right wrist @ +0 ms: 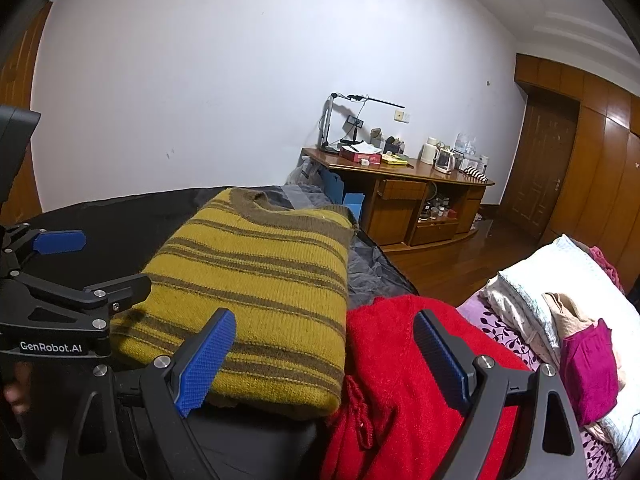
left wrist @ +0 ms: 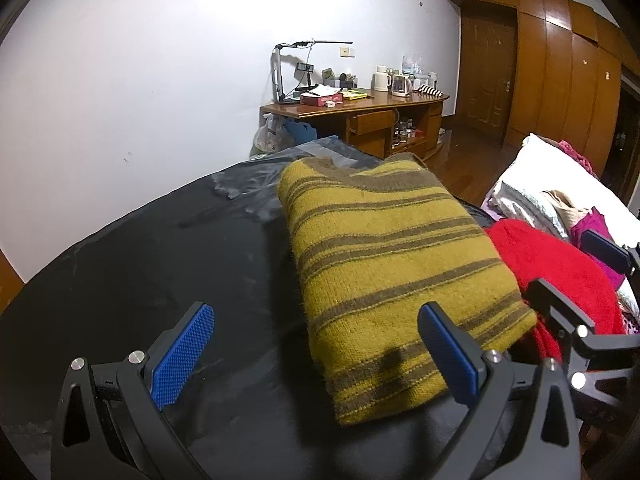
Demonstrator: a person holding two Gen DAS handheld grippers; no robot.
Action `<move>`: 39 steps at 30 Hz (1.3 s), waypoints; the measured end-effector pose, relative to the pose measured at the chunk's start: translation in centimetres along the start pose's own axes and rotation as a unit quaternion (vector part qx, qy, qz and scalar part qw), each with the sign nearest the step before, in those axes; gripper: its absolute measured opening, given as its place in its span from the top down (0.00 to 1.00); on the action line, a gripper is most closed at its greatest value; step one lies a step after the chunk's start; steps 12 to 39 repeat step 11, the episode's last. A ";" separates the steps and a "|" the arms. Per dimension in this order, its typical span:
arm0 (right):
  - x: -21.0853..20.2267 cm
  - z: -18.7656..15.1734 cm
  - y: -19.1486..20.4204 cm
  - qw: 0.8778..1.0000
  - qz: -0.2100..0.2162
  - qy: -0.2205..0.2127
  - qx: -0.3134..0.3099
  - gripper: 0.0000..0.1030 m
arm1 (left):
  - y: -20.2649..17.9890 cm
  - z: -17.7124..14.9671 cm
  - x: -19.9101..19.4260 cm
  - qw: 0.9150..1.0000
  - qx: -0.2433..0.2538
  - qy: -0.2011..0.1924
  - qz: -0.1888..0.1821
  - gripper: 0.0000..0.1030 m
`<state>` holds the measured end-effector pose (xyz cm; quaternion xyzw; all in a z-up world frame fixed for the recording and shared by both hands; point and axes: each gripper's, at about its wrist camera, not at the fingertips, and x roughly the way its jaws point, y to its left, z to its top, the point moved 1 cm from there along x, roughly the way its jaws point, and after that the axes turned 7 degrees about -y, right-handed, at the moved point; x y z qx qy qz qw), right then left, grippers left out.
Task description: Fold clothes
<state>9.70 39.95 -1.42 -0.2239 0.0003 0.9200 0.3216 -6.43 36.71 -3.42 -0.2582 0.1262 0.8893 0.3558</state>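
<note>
- The left tool (left wrist: 316, 358) stands wide open and grips nothing; its blue pads (left wrist: 182, 356) hang above the black sheet (left wrist: 120, 272) that covers the work surface.
- The right tool (right wrist: 324, 360) is also spread wide and empty, one pad over the near edge of the folded jumper, the other over the red garment.
- The yellow striped jumper (left wrist: 384, 264) lies folded into a neat rectangle just ahead of both tools, its near right corner between the left tool's fingers in view, with no pad pressing on it.
- The red garment (right wrist: 400, 380) lies crumpled right beside the jumper, directly under the right tool, touching the jumper's right edge.
- Further right of the right tool, a heap of other clothes (right wrist: 560, 320) waits on a floral bedspread (right wrist: 504, 344).
- My reading: the jumper's fold looks finished, and the work is between items.
- The next move probably calls for either shifting the folded jumper aside or taking the red garment; that would need the right tool to drop onto the red cloth and close on an edge, then spread it flat on the sheet.
</note>
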 end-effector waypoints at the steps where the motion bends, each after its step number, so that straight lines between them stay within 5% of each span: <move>1: 0.0 0.0 0.0 1.000 0.000 0.000 0.000 0.11 | 0.0 0.0 -0.1 1.000 0.000 -0.003 -0.001 0.01; 10: -0.1 0.0 0.2 1.000 -0.001 -0.001 0.002 0.11 | -0.5 -0.2 -0.9 0.999 0.023 -0.029 0.005 0.01; 39: -0.1 0.0 0.3 1.000 -0.001 -0.001 0.003 0.11 | -0.5 -0.1 -0.9 0.999 0.023 -0.029 0.005 0.01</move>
